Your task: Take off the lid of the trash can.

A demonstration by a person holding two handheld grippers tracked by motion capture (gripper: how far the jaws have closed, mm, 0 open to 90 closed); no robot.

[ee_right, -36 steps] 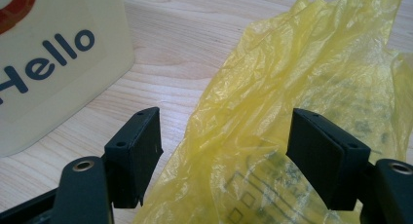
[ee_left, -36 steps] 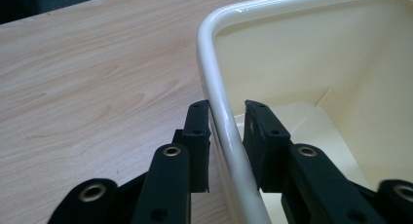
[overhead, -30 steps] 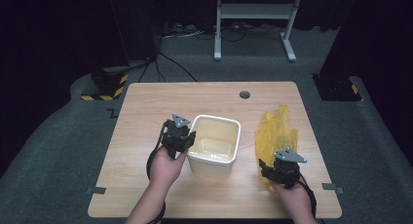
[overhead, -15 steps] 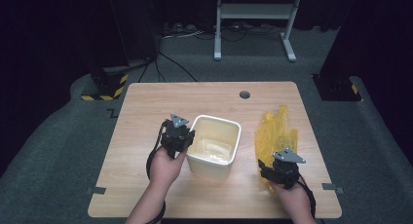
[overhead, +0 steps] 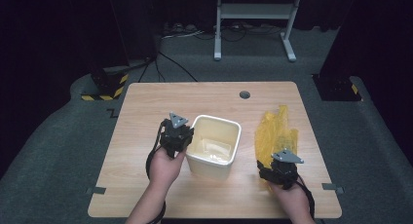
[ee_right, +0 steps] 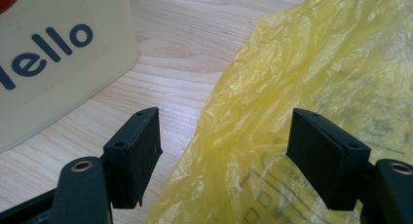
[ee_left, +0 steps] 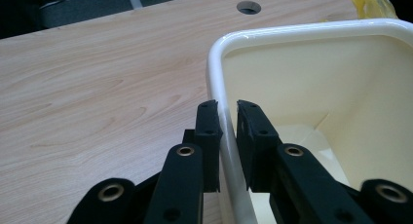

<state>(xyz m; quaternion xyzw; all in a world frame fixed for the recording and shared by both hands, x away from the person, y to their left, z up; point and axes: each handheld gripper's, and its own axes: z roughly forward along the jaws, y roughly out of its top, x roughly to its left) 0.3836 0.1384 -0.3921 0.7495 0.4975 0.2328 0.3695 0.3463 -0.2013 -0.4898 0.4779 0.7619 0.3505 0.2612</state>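
Bin (overhead: 214, 145) sits mid-counter, unlined; left gripper (ee_left: 227, 118) has just been closing and pinches its left rim. Right gripper (ee_right: 224, 151) hangs spread over the yellow bag (overhead: 276, 134), not yet grasped.

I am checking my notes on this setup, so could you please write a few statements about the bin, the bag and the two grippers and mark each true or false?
1. The left gripper straddles the rim of the cream bin. True; its jaws have just been closing on the wall.
2. The right gripper is clamped on the yellow plastic bag. False: its jaws stand wide apart over the bag.
3. The bin lies tipped on its side. False: it stands upright, open end up.
4. The bag lies on the wooden table, at the right of the bin. True.
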